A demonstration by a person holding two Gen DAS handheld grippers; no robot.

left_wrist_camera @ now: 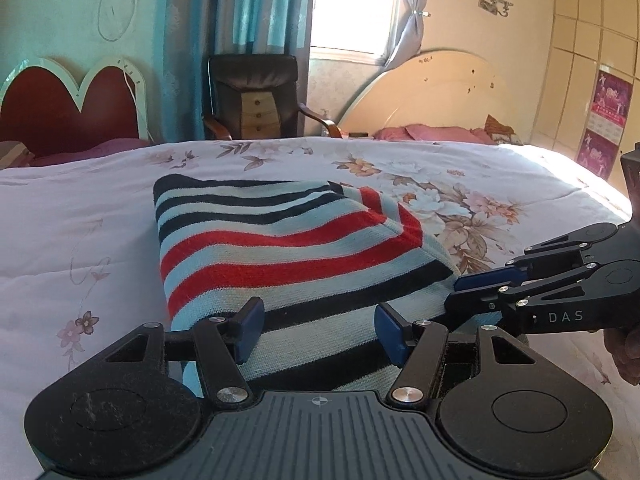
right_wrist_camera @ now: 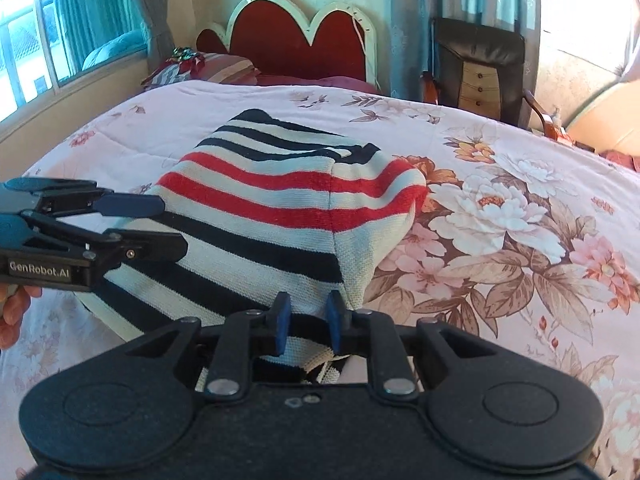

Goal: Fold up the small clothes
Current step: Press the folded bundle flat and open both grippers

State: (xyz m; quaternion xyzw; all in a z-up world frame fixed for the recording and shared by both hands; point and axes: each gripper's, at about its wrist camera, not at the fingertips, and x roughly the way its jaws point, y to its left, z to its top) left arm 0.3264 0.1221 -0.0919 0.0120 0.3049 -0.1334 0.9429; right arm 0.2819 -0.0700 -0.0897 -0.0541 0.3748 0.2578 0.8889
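striped knit sweater point(left_wrist_camera: 288, 248), folded rectangle

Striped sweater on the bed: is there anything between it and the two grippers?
Nothing visible. The left gripper has its jaws open right over the near edge of the striped sweater. The right gripper is at its near right corner, jaws partly open with knit between them.

The left gripper point(left_wrist_camera: 318, 326) is built of matte black linkages joined by silver screws, with blue pads point(left_wrist_camera: 250, 330). "GenRobot.AI" is printed at 9 o'clock. The right gripper point(right_wrist_camera: 306, 322) is marked "DAS". Skin is glimpsed beside both.
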